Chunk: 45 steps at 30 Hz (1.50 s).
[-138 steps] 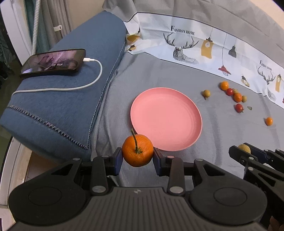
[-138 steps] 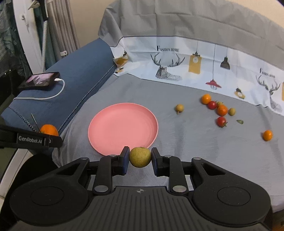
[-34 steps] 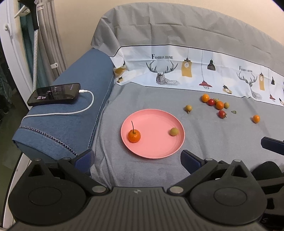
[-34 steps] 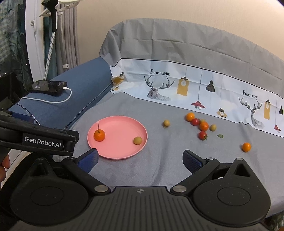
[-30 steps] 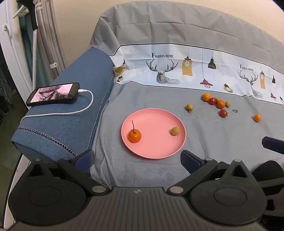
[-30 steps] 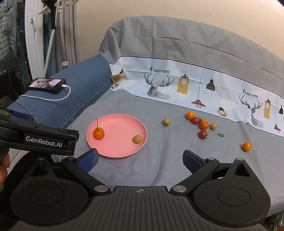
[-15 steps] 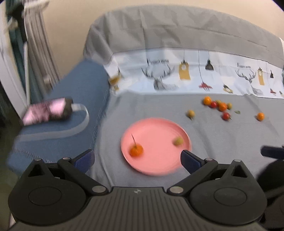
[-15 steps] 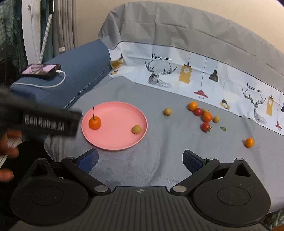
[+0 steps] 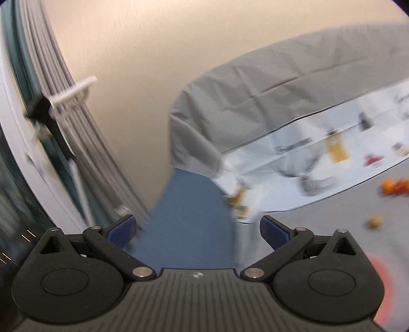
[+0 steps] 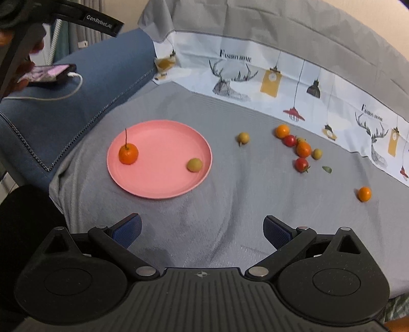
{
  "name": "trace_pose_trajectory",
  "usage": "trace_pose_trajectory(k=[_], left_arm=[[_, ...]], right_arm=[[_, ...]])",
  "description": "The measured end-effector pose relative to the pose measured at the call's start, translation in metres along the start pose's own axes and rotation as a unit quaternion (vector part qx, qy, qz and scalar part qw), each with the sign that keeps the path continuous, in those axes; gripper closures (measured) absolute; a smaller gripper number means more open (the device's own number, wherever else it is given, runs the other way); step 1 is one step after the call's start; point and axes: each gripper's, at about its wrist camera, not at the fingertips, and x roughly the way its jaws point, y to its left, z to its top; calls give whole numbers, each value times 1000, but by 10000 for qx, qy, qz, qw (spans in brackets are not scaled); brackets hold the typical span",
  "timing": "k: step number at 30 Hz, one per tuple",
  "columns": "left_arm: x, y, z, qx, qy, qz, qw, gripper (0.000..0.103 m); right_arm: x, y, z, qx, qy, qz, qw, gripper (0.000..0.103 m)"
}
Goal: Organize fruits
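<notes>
In the right wrist view a pink plate [image 10: 163, 178] lies on the grey cover. It holds an orange tangerine with a stem [image 10: 128, 153] at its left and a yellow-green fruit [image 10: 194, 164] at its right. Several small orange, red and yellow fruits [image 10: 303, 149] are scattered to the right, with one lone orange [image 10: 364, 193] farther right. My right gripper [image 10: 202, 229] stands open and empty, short of the plate. My left gripper [image 9: 198, 227] is open and empty, tilted up toward the wall, its view blurred; only the plate's edge [image 9: 384, 288] shows there.
A blue sofa armrest [image 10: 84, 84] on the left carries a phone [image 10: 48, 72] on a white charging cable. A printed white strip [image 10: 281, 76] runs along the backrest. The left gripper's body [image 10: 84, 19] and a hand [image 10: 15, 66] are at the upper left. Curtains [image 9: 64, 122] hang at left.
My left gripper has swung sharply up and to the left, away from the plate, blurring its view. My right gripper has moved slightly nearer the plate. Both stay open.
</notes>
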Motion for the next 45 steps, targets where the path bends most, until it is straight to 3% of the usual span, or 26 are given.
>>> trace_pose_trajectory(k=[4, 9, 13, 16, 18, 21, 23, 28, 40, 43, 45], left_arm=[[38, 11, -16, 215, 43, 384, 9990, 0], [81, 27, -34, 77, 613, 373, 9974, 0], [96, 28, -43, 199, 740, 591, 9953, 0], [105, 24, -48, 296, 913, 516, 9940, 0], [100, 20, -46, 346, 886, 458, 9944, 0], [83, 18, -34, 93, 768, 7, 9970, 0], [73, 13, -26, 102, 653, -77, 9978, 0], [42, 13, -7, 143, 334, -14, 9993, 0], [-39, 6, 24, 169, 160, -30, 9997, 0], [-51, 0, 21, 536, -171, 261, 9981, 0], [-40, 0, 14, 730, -236, 520, 9957, 0]], right_arm=[[9, 3, 2, -99, 148, -39, 9998, 2], [18, 9, 3, -232, 318, -38, 9992, 2], [21, 13, 5, -294, 360, -66, 9989, 2], [21, 13, 5, -306, 379, -70, 9988, 2], [21, 13, 6, -318, 369, -77, 9988, 2], [18, 12, 5, -299, 330, -99, 9990, 2], [15, 12, 5, -287, 287, -97, 9991, 2], [2, 6, 4, -183, 78, -91, 9998, 2], [-51, -15, -7, 309, -726, -36, 9969, 1], [-61, -21, -11, 406, -892, 11, 9952, 1], [-65, -23, -14, 376, -908, 54, 9951, 1]])
